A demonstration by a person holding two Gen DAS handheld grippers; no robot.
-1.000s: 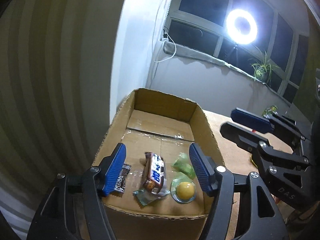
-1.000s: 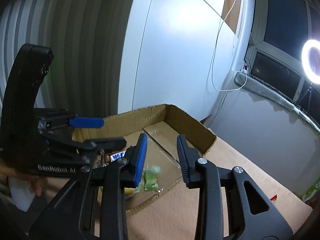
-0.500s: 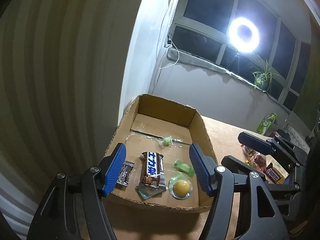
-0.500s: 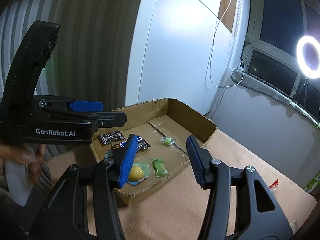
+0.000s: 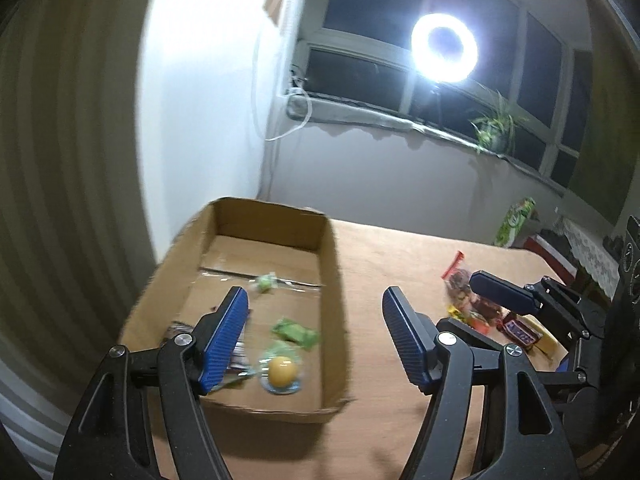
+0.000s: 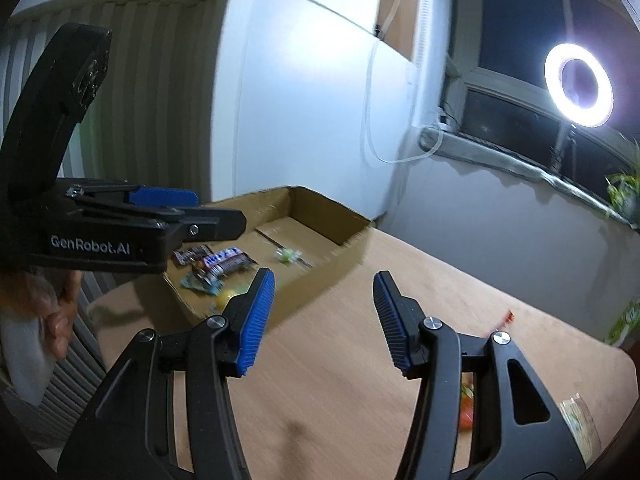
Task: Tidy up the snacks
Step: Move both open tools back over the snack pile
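We log the scene from left to right. At far left of the right wrist view, the left gripper [image 6: 168, 204] sits side-on, its GenRobot.AI housing held by a bare hand [image 6: 52, 312]; from its own camera the left gripper [image 5: 316, 336] has its blue pads spread wide with nothing between them.

Below and ahead of the left gripper lies the open cardboard box [image 5: 332, 280], on the wooden table [image 5: 400, 264]. Inside it, partly hidden behind the left pad, we note a dark wrapped bar [image 5: 176, 326]. The right wrist view shows this as a small dark packet [image 6: 192, 255] beside a chocolate bar with blue-and-white lettering [image 6: 224, 261]. Just right of that pad sits a round clear-wrapped yellow candy [image 5: 282, 370], a green packet [image 5: 296, 330] behind it, and a small pale green sweet [image 5: 265, 282] farther in.

To the right of the left gripper's right pad, well apart from the box, a pile of loose snacks [image 5: 480, 308] lies on the table, partly covered by the right gripper [image 5: 480, 312]. From its own camera the right gripper [image 6: 324, 312] is also wide apart and holds nothing, hovering over bare table just right of the box.

Behind, a ring light [image 5: 444, 48] and a potted plant [image 5: 494, 128] stand at the window.
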